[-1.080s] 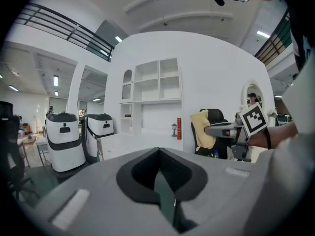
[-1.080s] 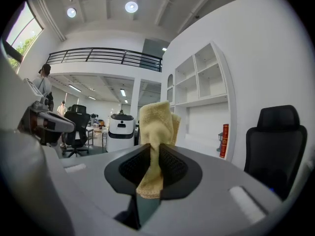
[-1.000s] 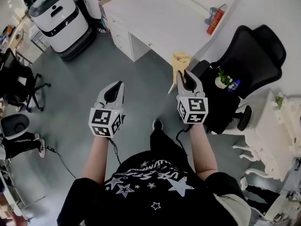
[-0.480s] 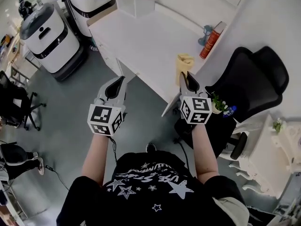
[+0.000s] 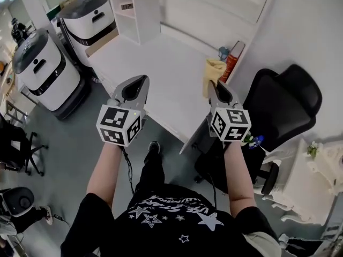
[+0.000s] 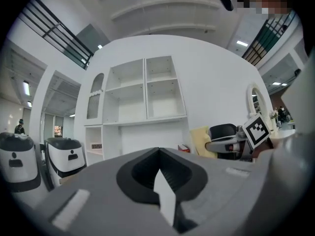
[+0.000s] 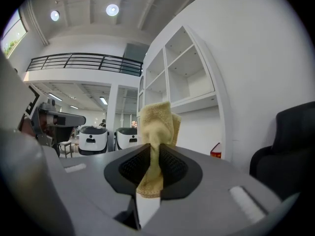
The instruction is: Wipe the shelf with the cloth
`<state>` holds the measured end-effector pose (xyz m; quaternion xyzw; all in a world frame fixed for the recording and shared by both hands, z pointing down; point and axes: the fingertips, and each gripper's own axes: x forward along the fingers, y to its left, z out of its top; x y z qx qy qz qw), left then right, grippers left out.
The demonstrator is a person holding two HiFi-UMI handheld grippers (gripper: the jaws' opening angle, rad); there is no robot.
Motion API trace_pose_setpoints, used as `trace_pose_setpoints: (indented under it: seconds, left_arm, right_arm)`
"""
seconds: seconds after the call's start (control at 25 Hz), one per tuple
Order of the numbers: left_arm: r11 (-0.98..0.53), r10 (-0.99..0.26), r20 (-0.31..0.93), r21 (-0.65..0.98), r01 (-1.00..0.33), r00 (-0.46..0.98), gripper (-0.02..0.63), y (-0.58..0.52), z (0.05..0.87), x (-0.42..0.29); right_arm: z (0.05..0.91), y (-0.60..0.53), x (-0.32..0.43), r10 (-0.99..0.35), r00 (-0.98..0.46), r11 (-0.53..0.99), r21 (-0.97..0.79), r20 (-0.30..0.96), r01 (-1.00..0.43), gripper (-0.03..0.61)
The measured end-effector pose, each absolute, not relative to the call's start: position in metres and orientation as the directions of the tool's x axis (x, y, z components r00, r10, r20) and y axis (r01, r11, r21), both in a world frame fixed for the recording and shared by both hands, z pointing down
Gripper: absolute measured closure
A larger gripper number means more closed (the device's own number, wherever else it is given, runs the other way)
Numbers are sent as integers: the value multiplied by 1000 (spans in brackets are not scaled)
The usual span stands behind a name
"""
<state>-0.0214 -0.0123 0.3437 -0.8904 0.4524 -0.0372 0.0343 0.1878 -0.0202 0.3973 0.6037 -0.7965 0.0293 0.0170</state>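
Right tongs [image 5: 215, 84] clamp your yellow cloth [image 5: 213, 72] over the tabletop's [image 5: 150, 68] right edge; your left tongs [image 5: 140, 81] are closed, empty.

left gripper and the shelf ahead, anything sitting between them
Nothing sits there: the head view shows only bare white desktop between the left gripper and the shelf.

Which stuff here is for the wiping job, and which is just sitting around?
For the job: yellow cloth, right gripper holding it, white shelf.
Just around: black chair, red item, white machines.
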Motion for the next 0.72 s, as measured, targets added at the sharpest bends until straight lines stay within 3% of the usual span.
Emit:
trace_pose_setpoints:
  seconds: [0.72]
  left_arm:
    - [-704,-681,-108,-179,-688,725,613,-263,200,45]
  right_arm:
    - [178,-196,233,-968,-15,4,45,-251,-999,500]
